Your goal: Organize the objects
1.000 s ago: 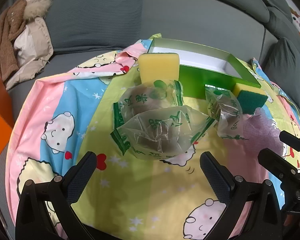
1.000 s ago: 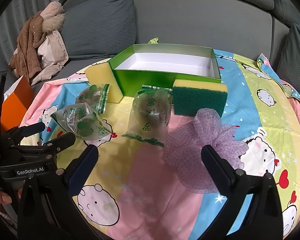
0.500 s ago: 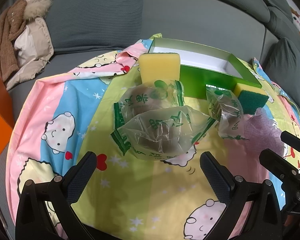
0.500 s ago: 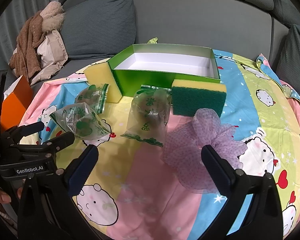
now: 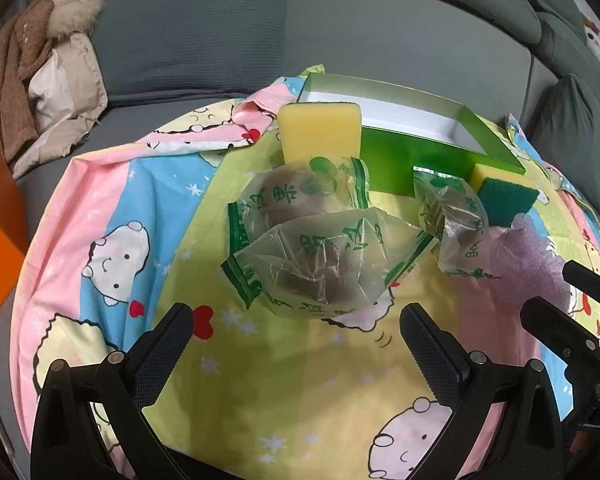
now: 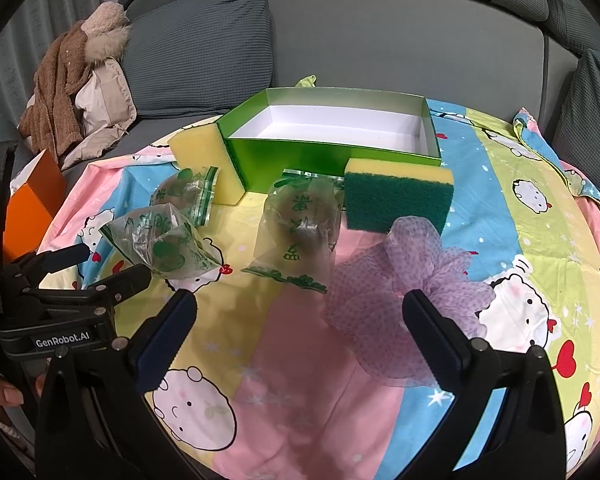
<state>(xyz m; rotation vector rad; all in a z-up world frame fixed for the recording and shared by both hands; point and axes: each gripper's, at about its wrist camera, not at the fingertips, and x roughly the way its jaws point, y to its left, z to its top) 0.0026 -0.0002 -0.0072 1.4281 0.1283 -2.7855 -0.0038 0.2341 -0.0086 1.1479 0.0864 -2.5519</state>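
An open green box [image 6: 332,154] with a white inside stands at the back of the cartoon sheet; it also shows in the left wrist view [image 5: 420,152]. Three clear green-printed snack bags lie in front: a near-left one [image 5: 324,264] [image 6: 162,242], one behind it [image 5: 300,196] [image 6: 186,194], and a middle one [image 5: 450,220] [image 6: 300,236]. A yellow sponge [image 5: 320,132] [image 6: 204,160] leans on the box's left corner. A green-faced sponge [image 6: 398,200] [image 5: 504,198] stands at the box's front. A purple mesh puff [image 6: 404,292] [image 5: 528,260] lies right. My left gripper [image 5: 296,332] is open just before the near-left bag. My right gripper [image 6: 300,320] is open, its right finger over the puff.
The patterned sheet [image 6: 520,208] covers a round surface in front of a grey sofa [image 6: 380,32]. A brown and beige coat [image 6: 80,88] lies on the sofa at left. An orange box [image 6: 32,208] stands at the left edge.
The views have shifted only slightly; both grippers hold nearly still and stay open. No object has moved.
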